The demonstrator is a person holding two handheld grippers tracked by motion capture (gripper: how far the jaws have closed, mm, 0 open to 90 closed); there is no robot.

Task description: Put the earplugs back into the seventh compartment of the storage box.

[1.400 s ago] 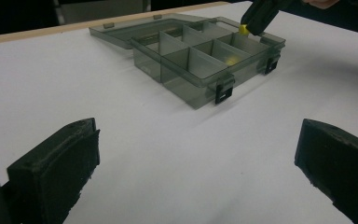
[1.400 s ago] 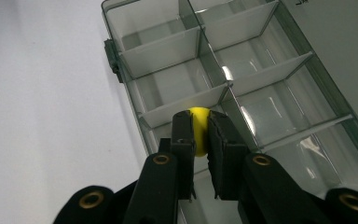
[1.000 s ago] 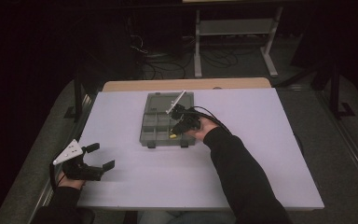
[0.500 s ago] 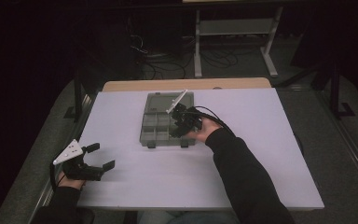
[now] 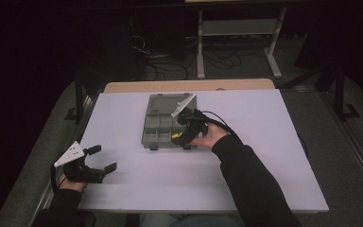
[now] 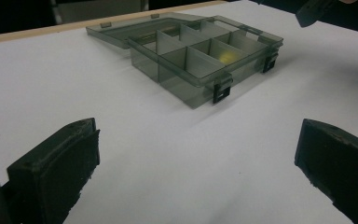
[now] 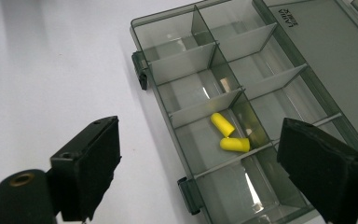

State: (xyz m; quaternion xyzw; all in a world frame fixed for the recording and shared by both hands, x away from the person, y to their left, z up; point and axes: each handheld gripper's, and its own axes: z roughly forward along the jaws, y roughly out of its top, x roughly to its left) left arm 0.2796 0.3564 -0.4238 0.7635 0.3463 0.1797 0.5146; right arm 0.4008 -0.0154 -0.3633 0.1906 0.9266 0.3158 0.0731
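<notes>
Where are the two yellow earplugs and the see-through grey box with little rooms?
upper yellow foam earplug (image 7: 223,124), right gripper view, middle of its body
lower yellow foam earplug (image 7: 235,144), right gripper view, middle of its body
translucent grey plastic compartment box (image 7: 165,77), right gripper view, a divider wall

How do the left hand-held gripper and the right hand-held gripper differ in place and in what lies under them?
The left hand-held gripper rests near the table's front left corner, over bare surface; the right hand-held gripper hangs over the compartment box.
Between the right one's jaws lie two yellow earplugs in one compartment; between the left one's jaws lies nothing.
Both stand open and hold nothing.
</notes>
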